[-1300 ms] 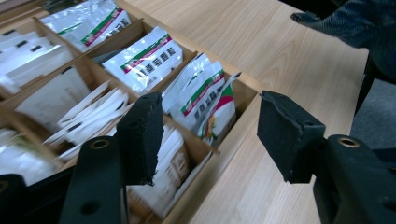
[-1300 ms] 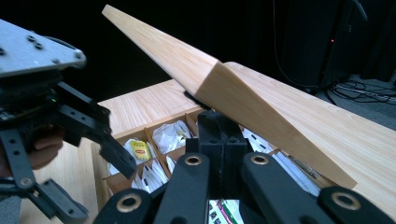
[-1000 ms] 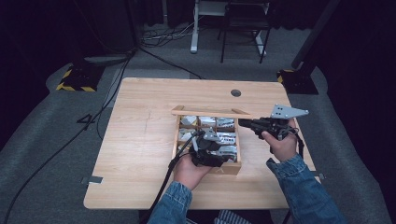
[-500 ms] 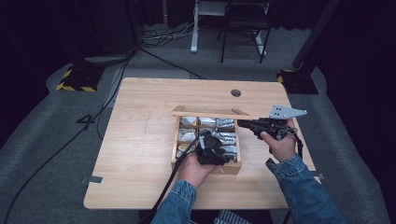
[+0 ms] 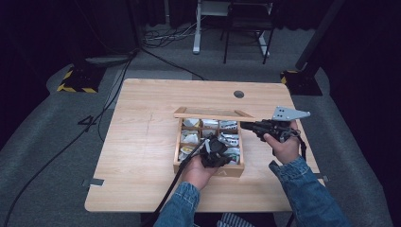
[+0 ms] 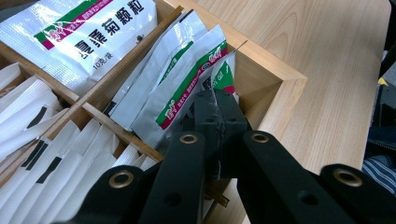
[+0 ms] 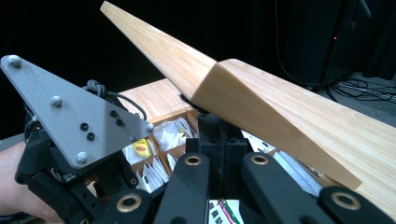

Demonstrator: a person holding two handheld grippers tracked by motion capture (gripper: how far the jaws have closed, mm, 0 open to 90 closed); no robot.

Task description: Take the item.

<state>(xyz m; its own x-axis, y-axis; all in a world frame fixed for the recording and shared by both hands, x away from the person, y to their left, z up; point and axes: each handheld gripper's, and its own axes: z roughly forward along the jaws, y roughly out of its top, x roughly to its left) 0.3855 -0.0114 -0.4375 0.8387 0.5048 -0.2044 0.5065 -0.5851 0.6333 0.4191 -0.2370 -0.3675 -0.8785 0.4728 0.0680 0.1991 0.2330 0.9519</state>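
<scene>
The left gripper [image 6: 218, 105], its jaws having just closed, now pinches the top edge of a silver sachet [image 6: 219, 74] standing in the near right corner compartment of the wooden box [image 5: 208, 171]. That grip suggests the sachet is ready to be lifted out. The sachet stands nearly upright, long axis pointing up and leaning slightly against its neighbours. The right gripper [image 5: 247, 126], jaws shut, holds the raised box lid [image 7: 261, 107] open by its edge.
</scene>
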